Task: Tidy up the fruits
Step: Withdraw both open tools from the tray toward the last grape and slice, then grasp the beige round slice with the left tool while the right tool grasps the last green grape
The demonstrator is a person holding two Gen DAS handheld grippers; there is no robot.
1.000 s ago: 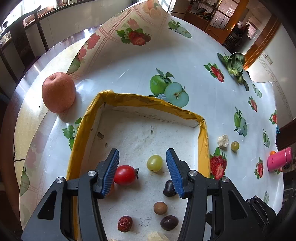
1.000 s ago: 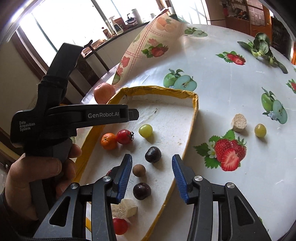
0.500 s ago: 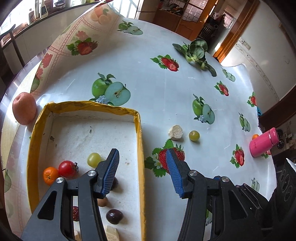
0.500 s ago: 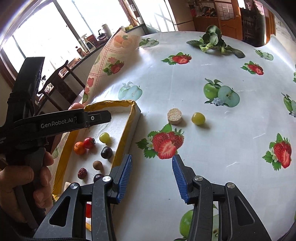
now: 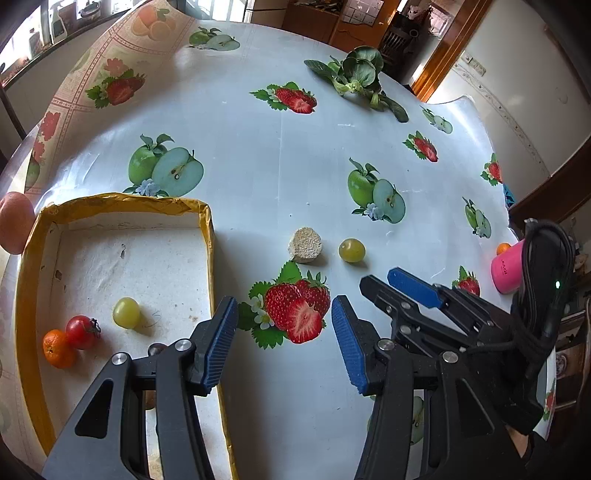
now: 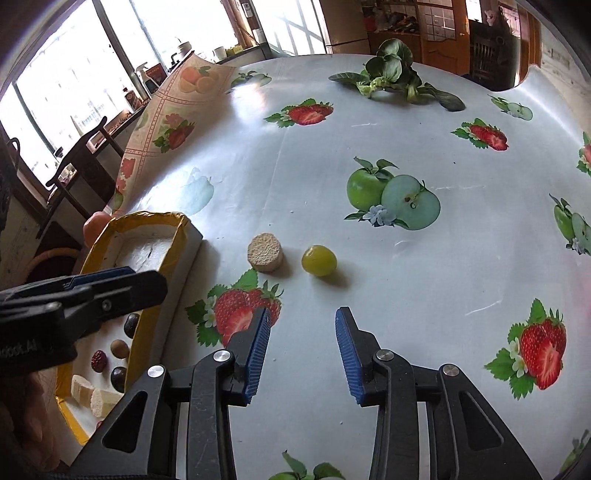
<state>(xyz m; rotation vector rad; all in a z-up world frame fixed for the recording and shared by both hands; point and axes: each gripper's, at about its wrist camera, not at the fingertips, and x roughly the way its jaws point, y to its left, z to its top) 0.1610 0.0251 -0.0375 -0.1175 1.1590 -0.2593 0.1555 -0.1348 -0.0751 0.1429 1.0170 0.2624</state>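
Both grippers are swinging off the tray toward the loose grape beside the corn chunk. Right gripper and left gripper are gaping, empty. Centre right on grape, clear chunk, squeeze gently.

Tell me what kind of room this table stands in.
Most likely a home dining room or kitchen. The round table wears a fruit-printed cloth; wooden chairs stand beside it by a window; a kettle and bottles sit on the sill or counter, and wooden cabinets line the far wall.
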